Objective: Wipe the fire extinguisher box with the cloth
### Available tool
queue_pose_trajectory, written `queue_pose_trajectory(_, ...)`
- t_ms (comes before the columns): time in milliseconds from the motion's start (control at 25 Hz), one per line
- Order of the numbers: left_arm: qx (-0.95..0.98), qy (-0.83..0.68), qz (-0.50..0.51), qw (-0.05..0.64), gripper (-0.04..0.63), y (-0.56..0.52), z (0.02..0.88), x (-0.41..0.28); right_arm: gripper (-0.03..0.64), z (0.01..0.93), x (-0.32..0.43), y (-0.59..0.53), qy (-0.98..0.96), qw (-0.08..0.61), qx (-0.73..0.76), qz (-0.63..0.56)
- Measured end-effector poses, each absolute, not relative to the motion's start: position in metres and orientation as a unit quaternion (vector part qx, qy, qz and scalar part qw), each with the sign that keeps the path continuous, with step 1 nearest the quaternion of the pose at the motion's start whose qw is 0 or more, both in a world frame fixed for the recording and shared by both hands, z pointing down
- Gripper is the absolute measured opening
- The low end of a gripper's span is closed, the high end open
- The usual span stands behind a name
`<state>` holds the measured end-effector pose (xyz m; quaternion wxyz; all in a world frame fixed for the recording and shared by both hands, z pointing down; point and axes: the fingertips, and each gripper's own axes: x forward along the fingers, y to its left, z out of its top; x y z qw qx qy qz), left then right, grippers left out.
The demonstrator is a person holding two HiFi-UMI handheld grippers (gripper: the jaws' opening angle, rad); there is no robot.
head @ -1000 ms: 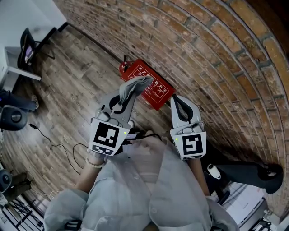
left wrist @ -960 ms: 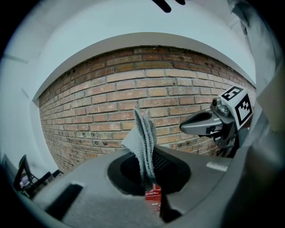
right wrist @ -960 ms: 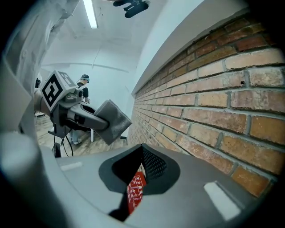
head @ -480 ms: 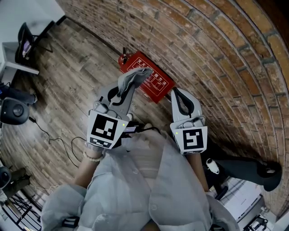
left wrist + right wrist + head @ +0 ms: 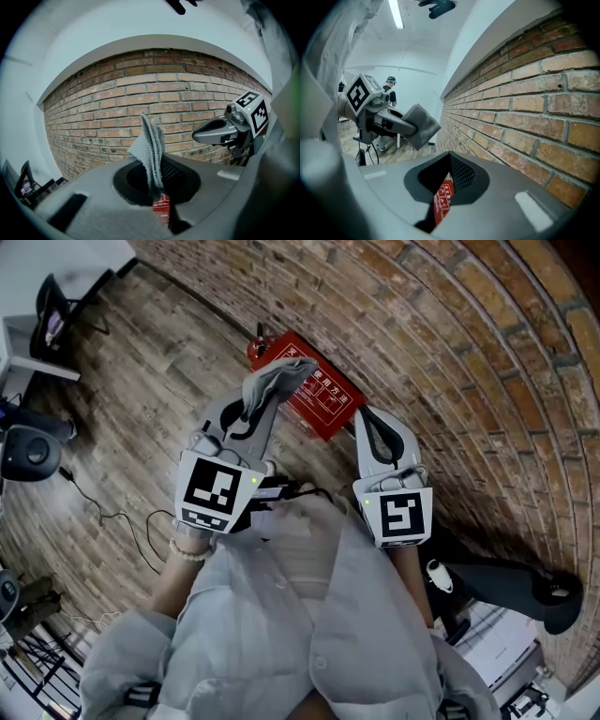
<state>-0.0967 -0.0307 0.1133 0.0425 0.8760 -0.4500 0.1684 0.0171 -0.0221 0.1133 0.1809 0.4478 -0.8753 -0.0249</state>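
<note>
The red fire extinguisher box (image 5: 314,401) stands on the wood floor against the brick wall, with white print on its face. My left gripper (image 5: 257,407) is shut on a grey cloth (image 5: 273,381), which sticks up past the jaw tips and overlaps the box's left end in the head view. In the left gripper view the cloth (image 5: 151,149) stands folded between the jaws, with a strip of the red box (image 5: 161,206) below it. My right gripper (image 5: 364,422) is shut on nothing, to the right of the box. A strip of the box (image 5: 442,200) shows through its jaws.
The curved brick wall (image 5: 441,343) runs behind the box. A chair (image 5: 52,315) and a desk stand far left, and a cable (image 5: 112,531) trails over the wooden floor (image 5: 150,409). A dark machine (image 5: 511,587) lies at the right. A person (image 5: 389,93) stands in the distance.
Both grippers have kept their hold and spacing. The left gripper with the cloth has edged slightly up the head view toward the box, and the view has shifted a little.
</note>
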Motion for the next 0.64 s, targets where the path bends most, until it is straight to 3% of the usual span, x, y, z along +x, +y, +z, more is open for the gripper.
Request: queue_pose_trajectory(640,0.867,-0.470,0.154,0.056,0.012,-0.0358,0.1159,-0.1073,0.008,0.1202,0.0147,-0.0227,-0.878,0.188,0.439,-0.026)
